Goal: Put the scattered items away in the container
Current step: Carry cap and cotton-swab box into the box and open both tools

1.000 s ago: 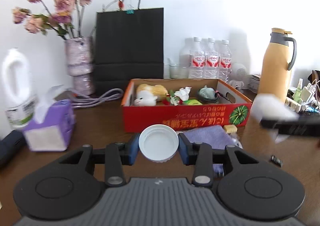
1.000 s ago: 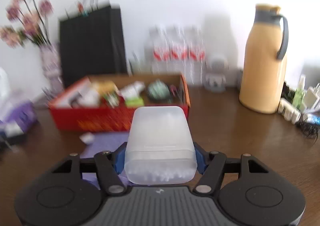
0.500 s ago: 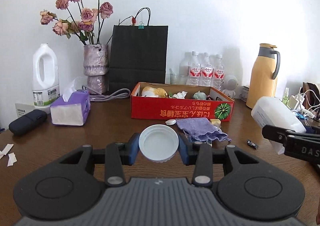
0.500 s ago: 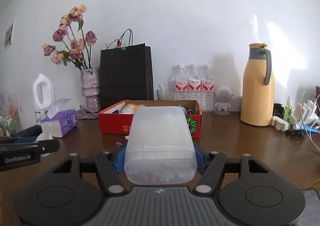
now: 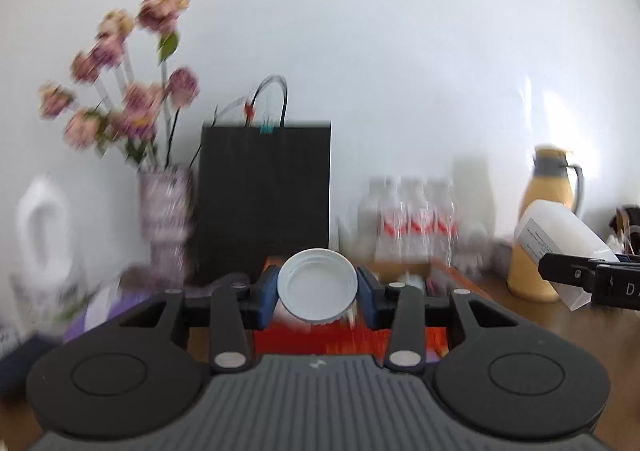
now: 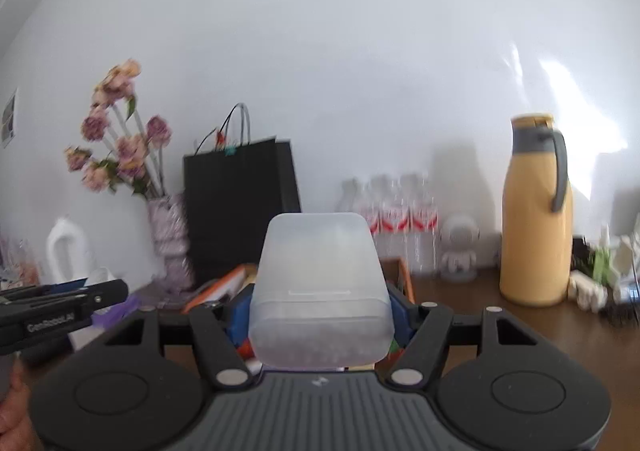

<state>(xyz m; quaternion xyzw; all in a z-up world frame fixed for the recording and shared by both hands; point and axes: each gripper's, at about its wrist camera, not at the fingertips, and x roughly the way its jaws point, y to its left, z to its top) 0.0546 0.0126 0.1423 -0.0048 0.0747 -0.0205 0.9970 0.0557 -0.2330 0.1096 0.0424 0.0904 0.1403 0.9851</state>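
Round ribbed white cap [image 5: 318, 285]; frosted boxy plastic jar [image 6: 320, 291].

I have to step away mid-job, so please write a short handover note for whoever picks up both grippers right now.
Left gripper: shut on the white lid, held up in the air.
Right gripper: shut on the frosted plastic jar, also raised.
Red box: on the table right below and ahead of both grippers, already holding several items; the blur hides what they are.
Done: lid and jar picked up.
Left: get both into the box, then check the table for strays.
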